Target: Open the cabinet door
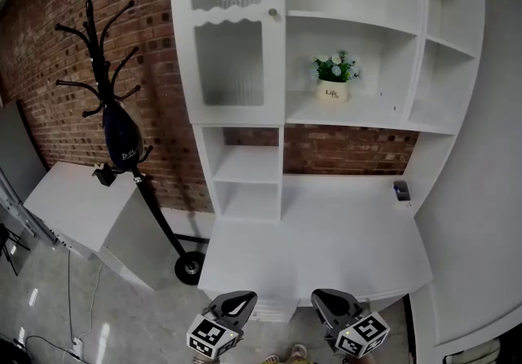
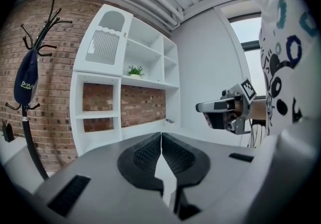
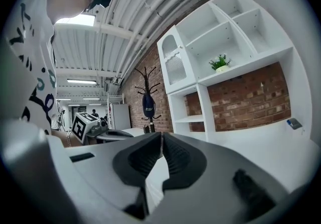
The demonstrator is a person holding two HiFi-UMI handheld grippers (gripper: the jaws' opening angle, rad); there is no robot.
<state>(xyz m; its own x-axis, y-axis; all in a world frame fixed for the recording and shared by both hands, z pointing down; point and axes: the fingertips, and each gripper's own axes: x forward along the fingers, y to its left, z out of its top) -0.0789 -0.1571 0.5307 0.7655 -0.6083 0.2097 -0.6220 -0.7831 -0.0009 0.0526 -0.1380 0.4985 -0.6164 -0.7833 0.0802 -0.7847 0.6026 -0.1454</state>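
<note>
A white cabinet door (image 1: 227, 34) with ribbed glass panes and a small round knob (image 1: 273, 13) stands closed at the upper left of a white shelf unit. The same door (image 2: 105, 42) shows in the left gripper view, and the door (image 3: 173, 66) also in the right gripper view. My left gripper (image 1: 242, 297) hangs at the desk's near edge, jaws shut on nothing. My right gripper (image 1: 325, 298) is beside it, also shut and empty. Both are far below the door. Each gripper view shows the other gripper: the right gripper (image 2: 200, 107) and the left gripper (image 3: 131, 134).
A white desk top (image 1: 326, 232) lies under the shelves, with a small dark device (image 1: 400, 189) at its right. A potted plant (image 1: 333, 77) sits on an open shelf. A black coat stand (image 1: 114, 109) with a dark bag stands left, against the brick wall.
</note>
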